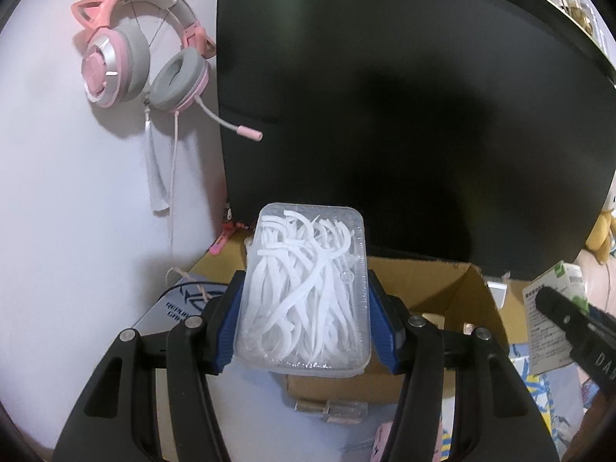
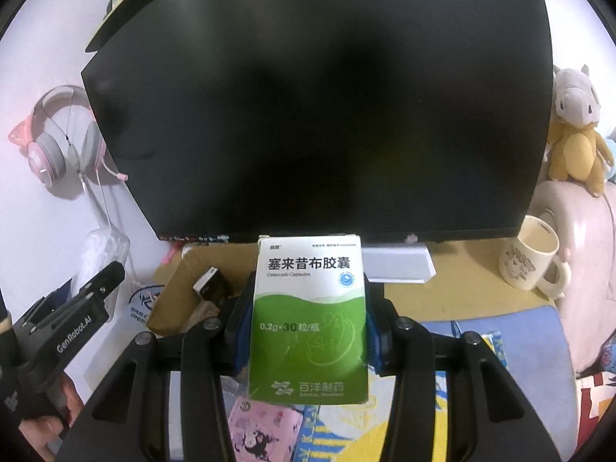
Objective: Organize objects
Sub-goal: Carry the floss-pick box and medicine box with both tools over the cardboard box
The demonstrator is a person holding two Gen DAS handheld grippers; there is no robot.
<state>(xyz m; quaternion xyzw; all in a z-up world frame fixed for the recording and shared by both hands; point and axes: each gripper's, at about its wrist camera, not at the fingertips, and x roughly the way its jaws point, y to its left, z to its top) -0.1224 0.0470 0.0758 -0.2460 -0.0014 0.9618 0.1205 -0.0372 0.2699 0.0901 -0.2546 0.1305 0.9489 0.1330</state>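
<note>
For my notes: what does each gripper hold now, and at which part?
Left gripper: clear floss-pick box, clamped across its long sides. Right gripper: green-white medicine box, clamped across its side edges.

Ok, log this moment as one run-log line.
left tongs: shut on floss pick box | right tongs: shut on medicine box | both above cardboard box | monitor behind

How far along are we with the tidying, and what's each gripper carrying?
Done: a small dark item already lies in the cardboard box. In hand: the left gripper clamps a clear case of floss picks; the right gripper clamps a green and white medicine box. Left: neither is dropped in yet.
</note>
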